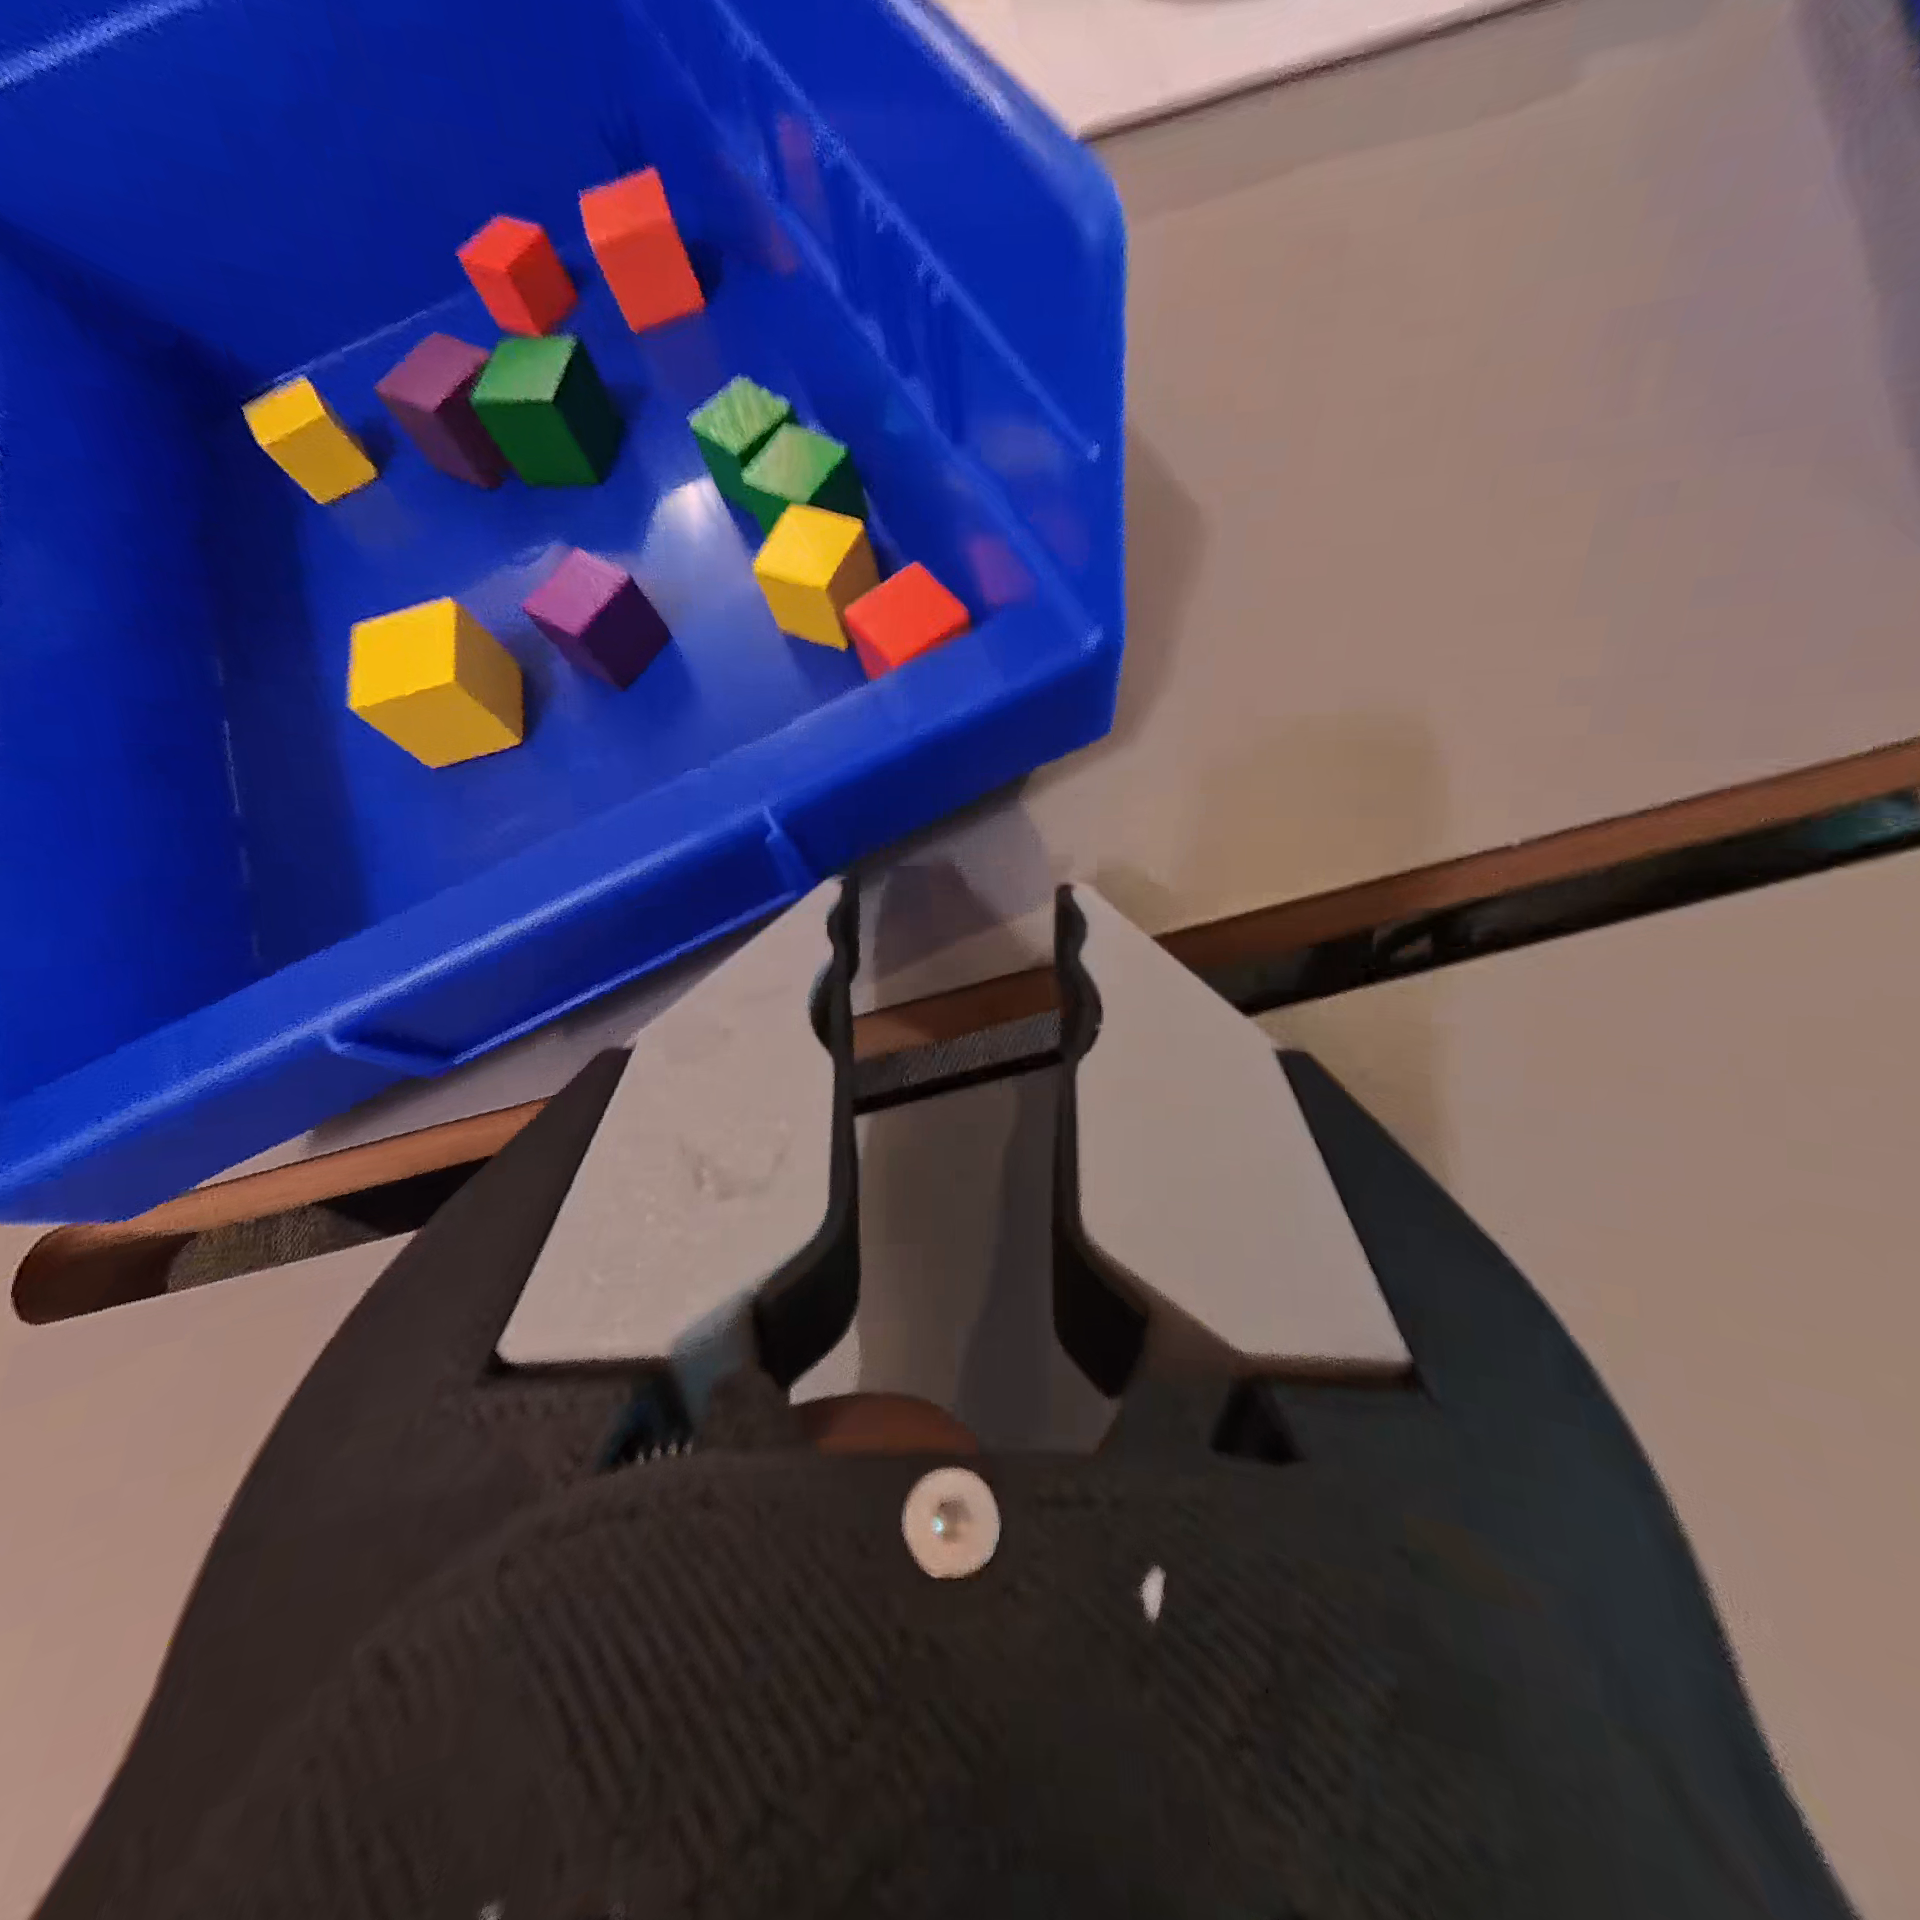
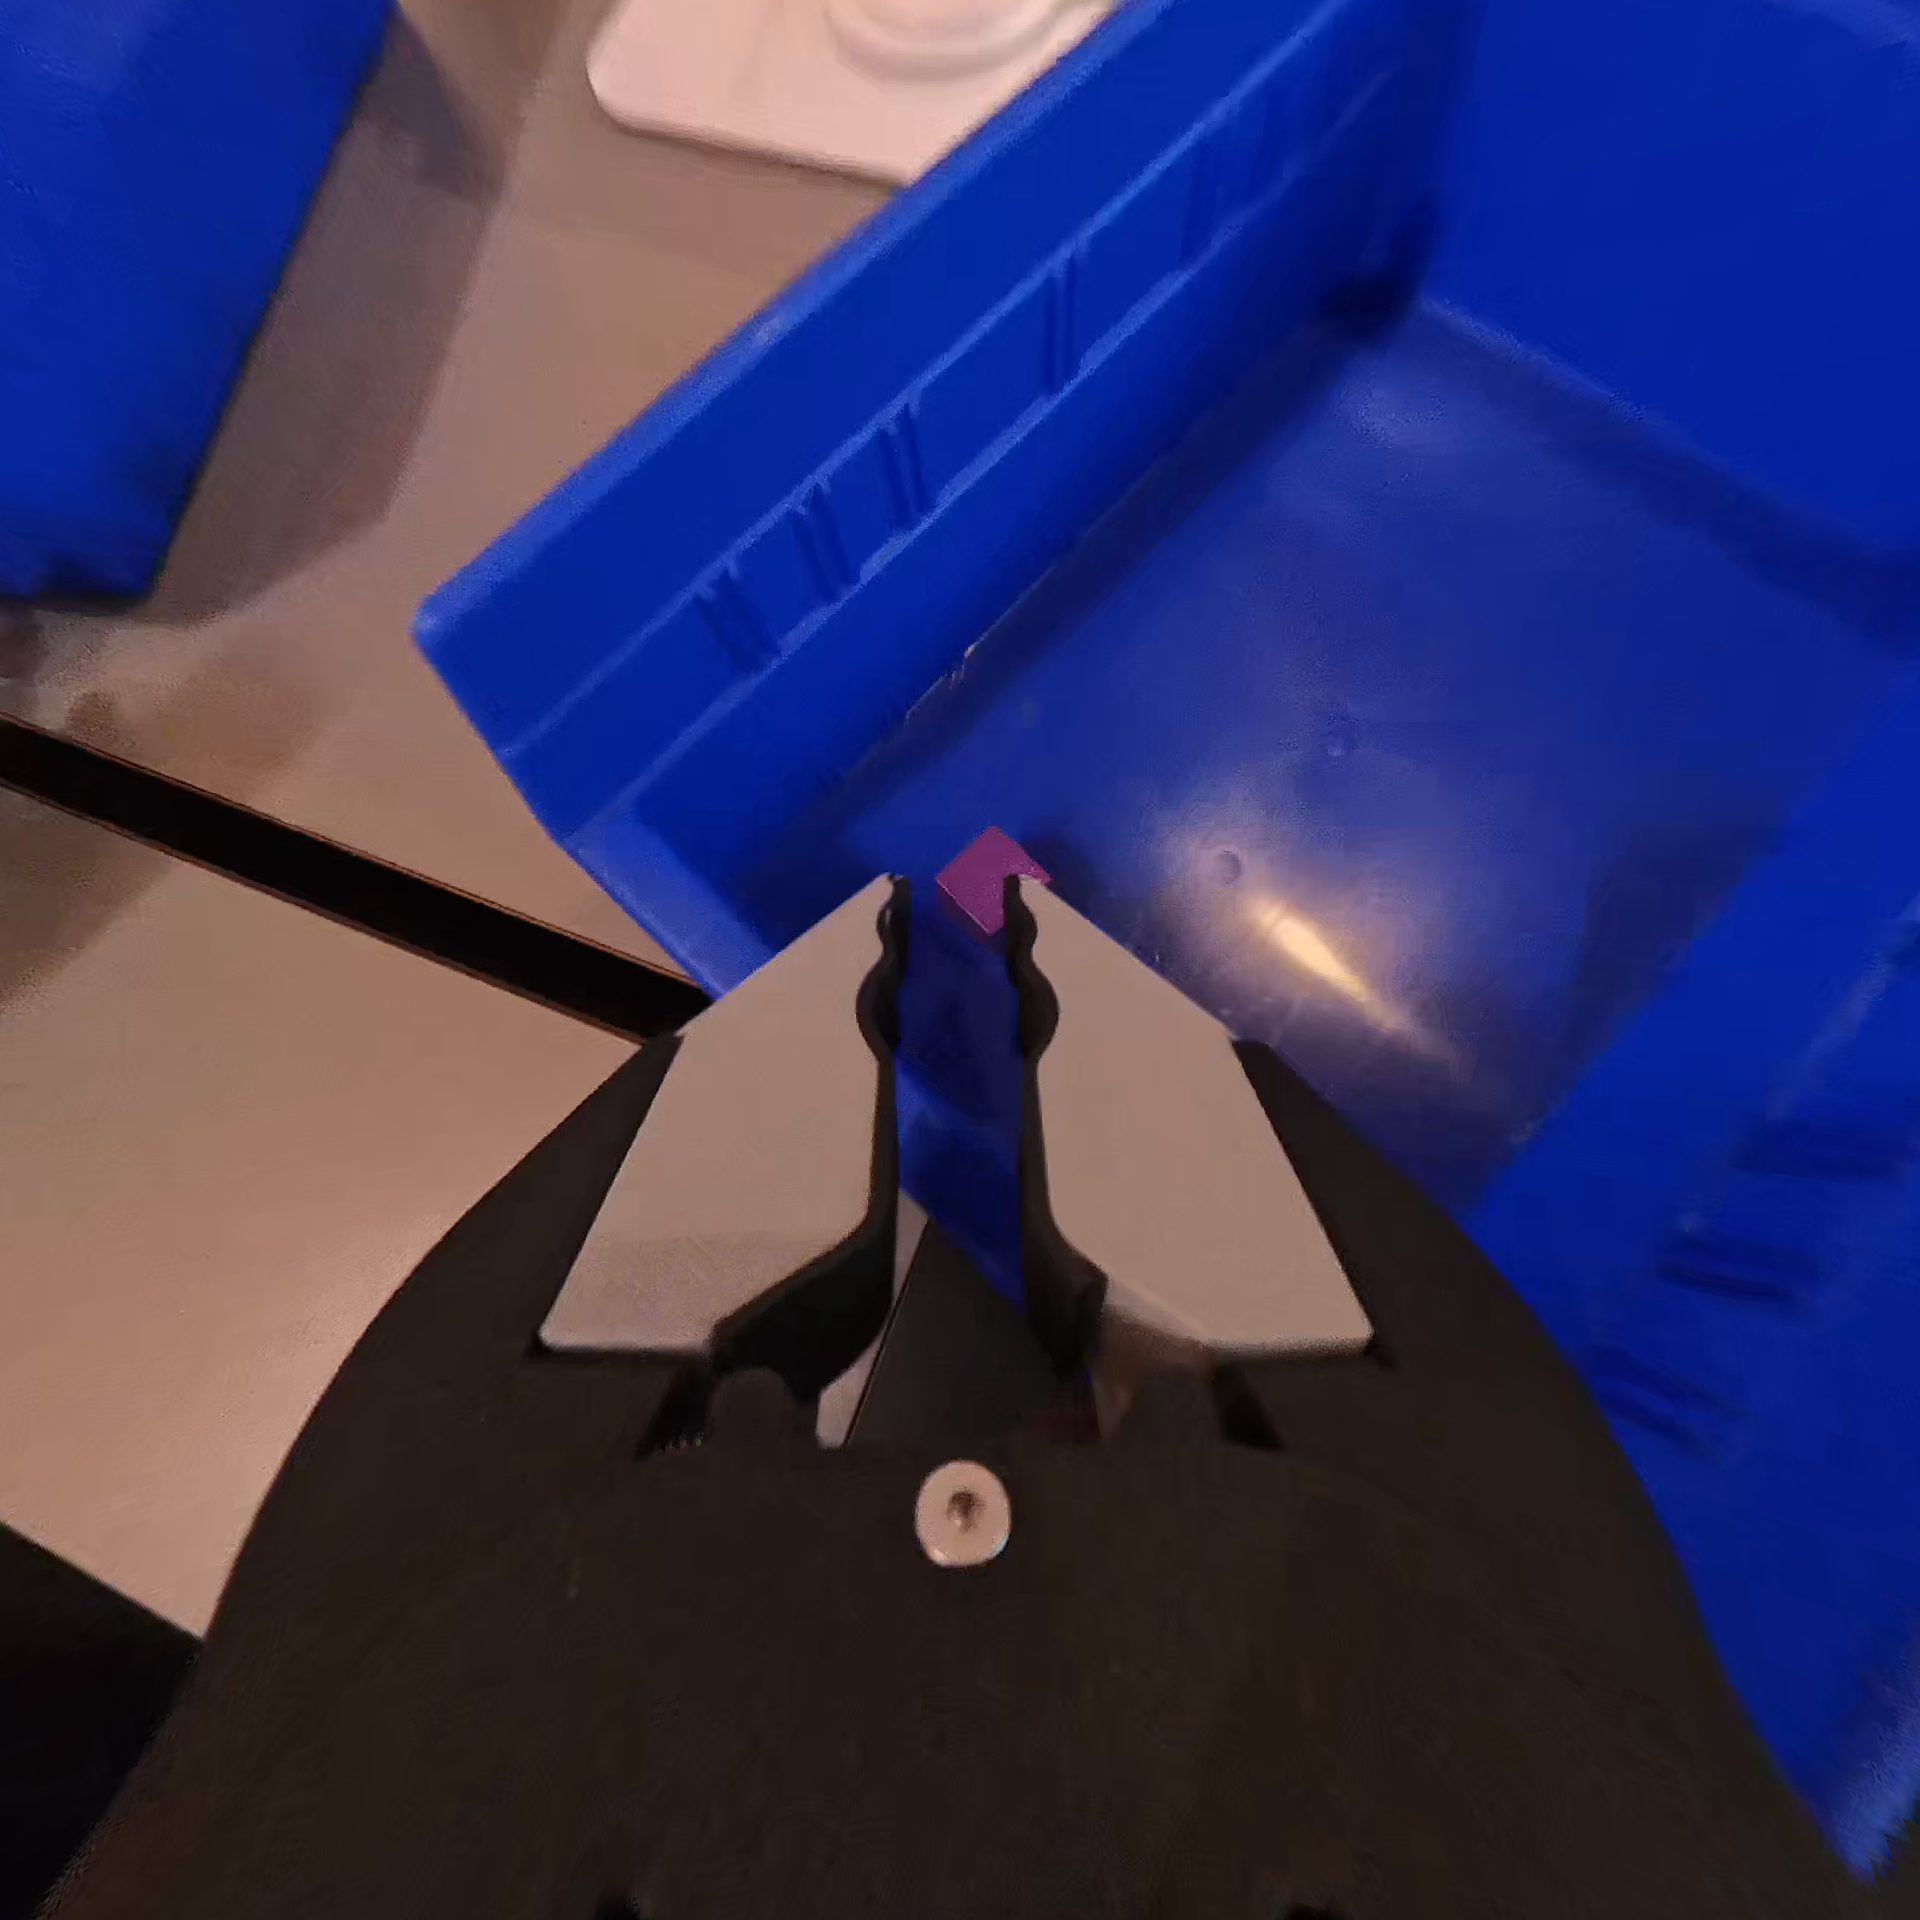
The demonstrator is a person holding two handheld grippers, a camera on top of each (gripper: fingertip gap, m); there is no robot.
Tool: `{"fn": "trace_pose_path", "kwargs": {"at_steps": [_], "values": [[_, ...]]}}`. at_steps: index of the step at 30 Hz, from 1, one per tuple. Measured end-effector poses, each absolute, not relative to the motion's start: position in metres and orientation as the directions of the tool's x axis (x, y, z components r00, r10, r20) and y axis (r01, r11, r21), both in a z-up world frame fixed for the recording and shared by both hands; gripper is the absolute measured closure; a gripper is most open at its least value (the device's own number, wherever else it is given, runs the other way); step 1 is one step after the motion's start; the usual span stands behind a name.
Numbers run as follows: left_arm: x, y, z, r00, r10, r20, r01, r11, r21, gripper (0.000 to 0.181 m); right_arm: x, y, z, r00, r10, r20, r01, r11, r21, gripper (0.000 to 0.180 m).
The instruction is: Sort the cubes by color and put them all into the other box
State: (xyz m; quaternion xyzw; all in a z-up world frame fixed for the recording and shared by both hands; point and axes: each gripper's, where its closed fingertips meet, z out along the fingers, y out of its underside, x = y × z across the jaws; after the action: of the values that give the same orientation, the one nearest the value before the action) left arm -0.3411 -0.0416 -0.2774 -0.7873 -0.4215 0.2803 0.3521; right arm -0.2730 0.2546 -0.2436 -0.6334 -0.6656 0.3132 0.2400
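Purple cube (image 2: 977, 883) sits at the near corner of the destination box (image 2: 1351, 644), between the right gripper (image 2: 956, 888) tips, contact unclear. Left gripper (image 1: 956, 894) spread, empty. Risk: fingers snag box wall, nudging cube.

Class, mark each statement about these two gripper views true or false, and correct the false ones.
1. The left gripper holds a yellow cube. False: its jaws are apart with nothing between them.
2. The full box holds three green cubes. True.
3. A purple cube sits at the right gripper fingertips, inside the other box. True.
4. The other box already holds several red cubes. False: only the purple cube shows in it.
5. Two purple cubes remain in the full box. True.
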Motion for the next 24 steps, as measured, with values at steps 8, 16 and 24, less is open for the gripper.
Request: {"fn": "trace_pose_path", "kwargs": {"at_steps": [8,16,24], "values": [[-0.338,-0.042,-0.291,0.52,0.852,0.056,0.588,-0.31,-0.747,0.129,-0.276,0.253,-0.273,-0.127,0.985,-0.12,0.839,0.042,-0.542,0.139],[-0.332,-0.036,-0.276,0.568,0.815,0.116,0.534,-0.259,-0.805,0.134,-0.261,0.288,-0.281,-0.049,0.988,-0.149,0.922,-0.012,-0.386,0.134],[-0.332,-0.037,-0.269,0.568,0.817,0.098,0.498,-0.247,-0.831,0.137,-0.276,0.27,-0.277,-0.086,0.994,-0.06,0.921,0.057,-0.386,0.143]]}}
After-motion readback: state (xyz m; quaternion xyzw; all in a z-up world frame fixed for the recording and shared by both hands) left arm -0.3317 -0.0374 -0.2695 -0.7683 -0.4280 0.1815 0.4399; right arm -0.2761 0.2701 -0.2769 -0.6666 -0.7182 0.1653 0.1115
